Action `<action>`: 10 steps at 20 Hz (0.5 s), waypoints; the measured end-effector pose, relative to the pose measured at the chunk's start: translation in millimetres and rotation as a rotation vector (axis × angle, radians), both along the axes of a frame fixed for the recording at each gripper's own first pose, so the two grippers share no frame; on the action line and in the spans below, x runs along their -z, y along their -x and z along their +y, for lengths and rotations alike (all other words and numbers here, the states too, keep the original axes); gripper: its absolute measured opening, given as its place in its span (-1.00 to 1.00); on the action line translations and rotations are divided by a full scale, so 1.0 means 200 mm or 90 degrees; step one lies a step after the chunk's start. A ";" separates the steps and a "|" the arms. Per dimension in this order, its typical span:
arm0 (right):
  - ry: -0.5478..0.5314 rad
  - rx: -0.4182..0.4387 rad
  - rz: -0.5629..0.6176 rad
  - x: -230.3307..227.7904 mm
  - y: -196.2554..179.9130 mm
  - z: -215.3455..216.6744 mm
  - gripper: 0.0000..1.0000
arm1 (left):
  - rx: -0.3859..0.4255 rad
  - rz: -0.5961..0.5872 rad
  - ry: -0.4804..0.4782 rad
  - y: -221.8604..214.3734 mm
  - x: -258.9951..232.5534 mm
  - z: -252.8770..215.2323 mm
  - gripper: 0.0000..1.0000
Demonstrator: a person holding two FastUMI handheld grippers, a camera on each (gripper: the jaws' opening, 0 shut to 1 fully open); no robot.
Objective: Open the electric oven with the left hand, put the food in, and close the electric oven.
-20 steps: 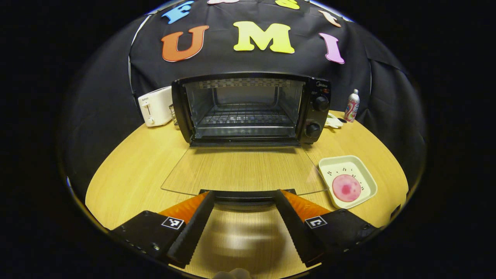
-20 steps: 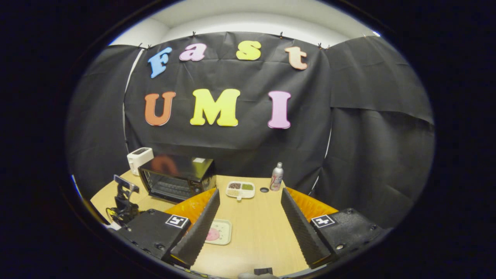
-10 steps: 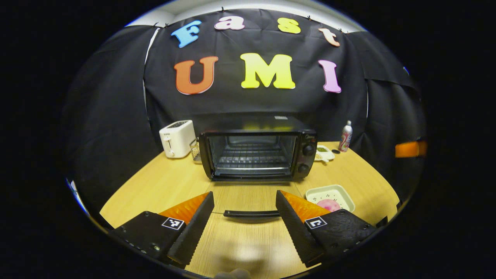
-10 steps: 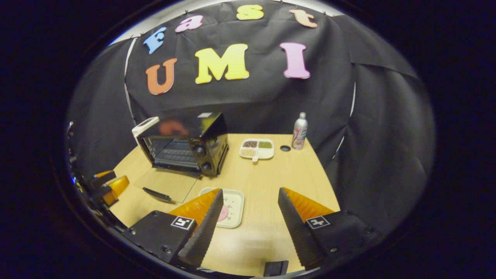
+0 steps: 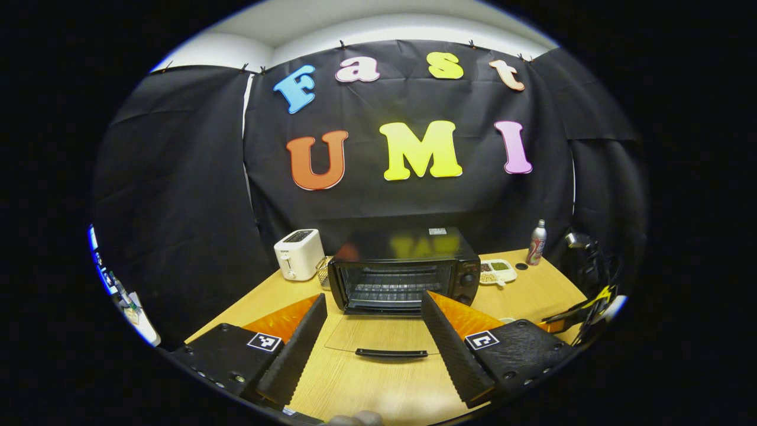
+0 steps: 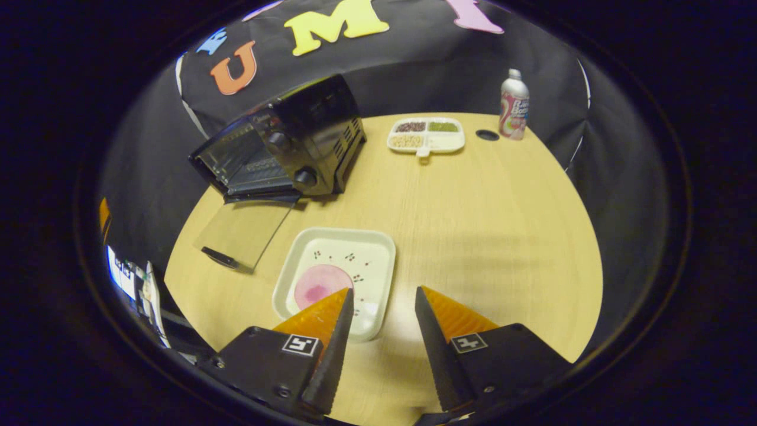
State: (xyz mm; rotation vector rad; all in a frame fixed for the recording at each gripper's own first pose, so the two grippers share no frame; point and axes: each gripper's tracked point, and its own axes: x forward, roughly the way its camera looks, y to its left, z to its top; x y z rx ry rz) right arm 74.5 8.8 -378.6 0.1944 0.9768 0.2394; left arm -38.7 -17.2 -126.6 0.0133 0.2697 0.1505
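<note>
The boxy black oven (image 5: 403, 269) stands with its glass door (image 6: 245, 228) flat on the woodgrain bench (image 6: 473, 207). Both ribbed tongs gape, released: the left tongs (image 5: 372, 322), and the right tongs (image 6: 381, 307) above the square cream tray (image 6: 372, 248) holding what looks like a round pink slice (image 6: 319, 284).

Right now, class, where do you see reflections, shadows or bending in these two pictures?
Left gripper view: the oven top mirrors coloured shapes, and the table edge curves. Right gripper view: a soft shadow crosses the table beside the tray, and the oven looks tilted.
</note>
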 end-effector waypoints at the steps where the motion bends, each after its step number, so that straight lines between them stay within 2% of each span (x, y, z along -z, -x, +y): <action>1: 0.001 -0.003 0.012 0.04 -0.03 0.01 0.19 | -0.005 -0.009 0.000 0.01 -0.02 0.00 0.94; 7: 0.024 -0.024 0.100 0.18 -0.07 0.05 0.02 | -0.031 0.014 0.002 0.08 0.04 0.05 0.94; 10: 0.059 -0.024 0.130 0.18 -0.10 0.04 -0.23 | -0.041 0.016 0.010 0.10 0.06 0.10 0.94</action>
